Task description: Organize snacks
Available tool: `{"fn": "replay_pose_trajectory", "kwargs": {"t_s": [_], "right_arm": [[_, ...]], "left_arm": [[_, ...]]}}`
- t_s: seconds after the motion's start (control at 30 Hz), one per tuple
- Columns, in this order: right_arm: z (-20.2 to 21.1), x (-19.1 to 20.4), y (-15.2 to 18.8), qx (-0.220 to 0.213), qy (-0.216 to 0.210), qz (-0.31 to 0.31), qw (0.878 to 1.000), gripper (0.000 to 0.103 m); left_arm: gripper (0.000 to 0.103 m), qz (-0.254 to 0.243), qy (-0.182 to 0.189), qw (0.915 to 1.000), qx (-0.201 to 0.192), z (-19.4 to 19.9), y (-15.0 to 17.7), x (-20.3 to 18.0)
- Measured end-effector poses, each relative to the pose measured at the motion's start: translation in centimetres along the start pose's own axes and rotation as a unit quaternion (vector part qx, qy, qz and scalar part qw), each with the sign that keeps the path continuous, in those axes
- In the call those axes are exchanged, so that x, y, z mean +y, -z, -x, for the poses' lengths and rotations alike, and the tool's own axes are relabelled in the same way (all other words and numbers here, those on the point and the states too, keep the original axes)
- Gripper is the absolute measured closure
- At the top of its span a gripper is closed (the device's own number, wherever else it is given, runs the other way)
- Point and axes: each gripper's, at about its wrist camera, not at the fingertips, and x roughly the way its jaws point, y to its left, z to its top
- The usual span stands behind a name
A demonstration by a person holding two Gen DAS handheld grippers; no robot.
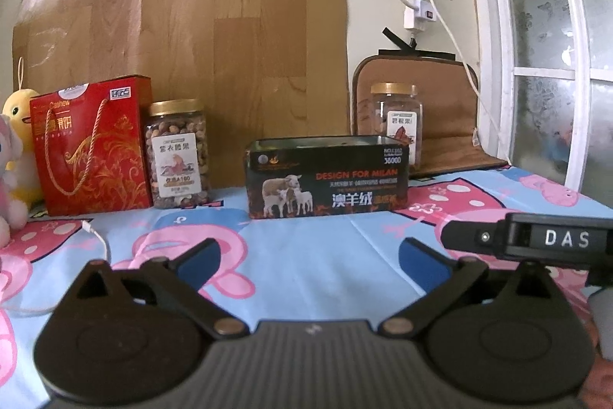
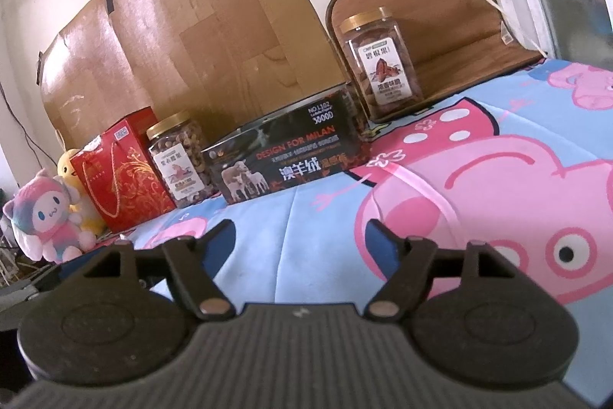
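Both claws hang low over a surface covered by a blue cloth (image 1: 325, 255) printed with pink cartoon pigs, and neither holds anything. The left claw (image 1: 308, 261) stands wide open, its blue-padded fingers spread with only cloth between them; the right claw (image 2: 300, 240) is open too, empty, with the cloth showing in its gap. In the left wrist view the side of the right claw's body, marked DAS, pokes in at the right edge. The snacks stand in a loose row along the back, well ahead of both claws. At the left is a red gift bag (image 1: 92, 148) with gold rope handles, upright, and just beside it on its right a clear jar of nuts (image 1: 178, 156) with a gold lid. Near the middle sits a dark open tin (image 1: 325, 179) printed with sheep, lying long side toward the cameras, apart from the nut jar. Behind the tin's right end a second clear jar (image 2: 379, 64) with a gold lid stands upright in front of a brown cushion (image 1: 448, 110) leaning on the wall. Left of the gift bag are a yellow plush duck (image 1: 21, 110) and a pink and blue plush toy (image 2: 46, 217). A large sheet of cardboard (image 1: 184, 25) is taped to the wall behind the row.
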Motion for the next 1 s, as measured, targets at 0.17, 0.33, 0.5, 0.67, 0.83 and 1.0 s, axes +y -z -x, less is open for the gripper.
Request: {"fn": "replay_pose_trajectory", "kwargs": {"t_s": [0.17, 0.33, 0.5, 0.67, 0.83, 1.0], "right_arm": [[-0.07, -0.05, -0.06, 0.004, 0.000, -0.001, 1.000, 0.026], [-0.16, -0.02, -0.13, 0.010, 0.001, 0.003, 1.000, 0.026], [-0.21, -0.05, -0.19, 0.014, -0.005, 0.006, 1.000, 0.026], [-0.14, -0.11, -0.18, 0.014, -0.007, 0.006, 1.000, 0.026], [-0.23, -0.12, -0.25, 0.016, -0.011, 0.003, 1.000, 0.026], [-0.29, -0.07, -0.26, 0.017, -0.014, 0.005, 1.000, 0.026]], "left_arm": [[0.000, 0.001, 0.001, 1.0000, 0.003, -0.06, 0.00, -0.07], [0.000, 0.003, 0.000, 0.9999, 0.013, -0.39, -0.02, 0.02], [0.000, 0.003, -0.002, 0.9998, 0.019, -0.66, -0.01, 0.01], [0.000, -0.002, -0.003, 0.9997, 0.023, -0.80, -0.03, -0.13], [0.000, -0.001, -0.005, 0.9997, 0.023, -0.81, -0.01, -0.09], [0.000, 0.004, -0.004, 0.9997, 0.026, -0.96, -0.03, 0.12]]}}
